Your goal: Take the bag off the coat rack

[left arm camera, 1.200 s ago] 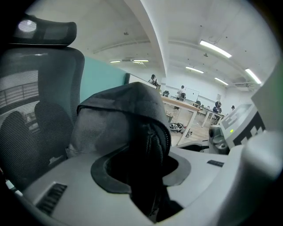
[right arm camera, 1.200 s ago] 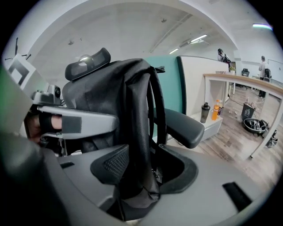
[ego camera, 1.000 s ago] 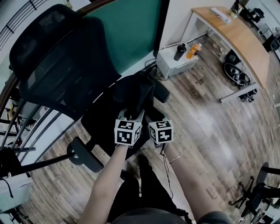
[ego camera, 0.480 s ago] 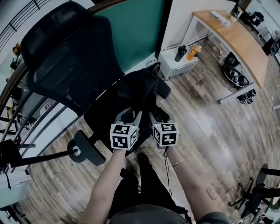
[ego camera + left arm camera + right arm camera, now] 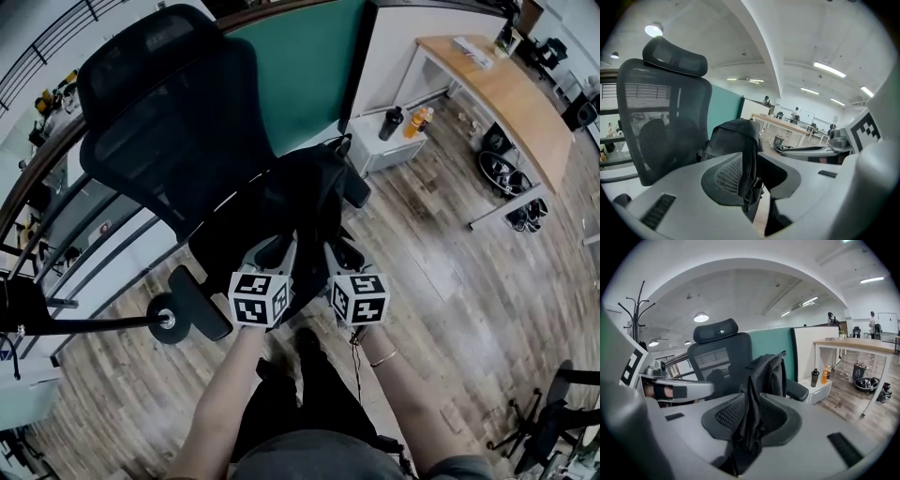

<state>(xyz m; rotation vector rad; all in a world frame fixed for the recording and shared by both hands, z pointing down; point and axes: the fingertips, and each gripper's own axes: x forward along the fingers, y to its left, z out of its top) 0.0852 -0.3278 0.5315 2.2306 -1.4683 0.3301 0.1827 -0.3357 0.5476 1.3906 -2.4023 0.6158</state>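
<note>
A black bag (image 5: 298,199) rests on the seat of a black office chair (image 5: 173,112). My left gripper (image 5: 278,257) and right gripper (image 5: 340,255) reach side by side to its near edge. In the left gripper view a black strap (image 5: 750,166) of the bag (image 5: 733,140) runs between the jaws, which have just been closing and now pinch it. A bunched fold of black strap (image 5: 749,420) is pinched between the right jaws, which have also just been closing, and the bag (image 5: 768,373) stands behind it.
The coat rack (image 5: 633,310) stands far off at the left of the right gripper view. A chair armrest (image 5: 199,302) sticks out to my left. A green partition (image 5: 295,66), a low white cabinet (image 5: 389,141) with bottles and a wooden desk (image 5: 511,94) stand beyond.
Both grippers have drawn back toward me and risen, a little further apart. Their jaws have closed on the bag's straps.
</note>
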